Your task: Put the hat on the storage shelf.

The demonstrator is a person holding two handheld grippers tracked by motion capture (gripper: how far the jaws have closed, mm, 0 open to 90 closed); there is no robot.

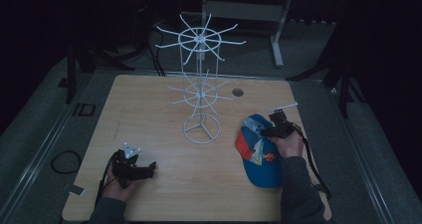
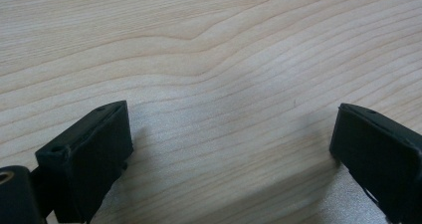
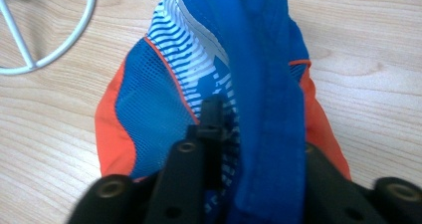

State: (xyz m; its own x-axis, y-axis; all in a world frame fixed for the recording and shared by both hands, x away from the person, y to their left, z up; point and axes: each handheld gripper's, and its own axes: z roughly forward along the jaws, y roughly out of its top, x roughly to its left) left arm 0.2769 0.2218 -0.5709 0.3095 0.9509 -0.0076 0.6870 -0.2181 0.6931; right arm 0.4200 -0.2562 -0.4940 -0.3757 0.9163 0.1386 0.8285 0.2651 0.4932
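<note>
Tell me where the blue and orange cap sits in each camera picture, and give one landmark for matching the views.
High view: the cap lies on the table's right side, under the right gripper.
Left gripper view: bare wooden table between the open jaws; the cap is not in it.
Right gripper view: the cap is at centre, a blue fold pinched between the jaws.
Shared landmark: the white rack's ring base, at the top left corner of the right gripper view.

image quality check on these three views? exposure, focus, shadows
High view: underexposed, dim room, soft detail; white hanger stand and cap readable. Left gripper view: bright, sharp wood grain on the table, soft shadow under the open jaws. Right gripper view: well lit, cap mesh crisp, right gripper blurred at the near edge.
</note>
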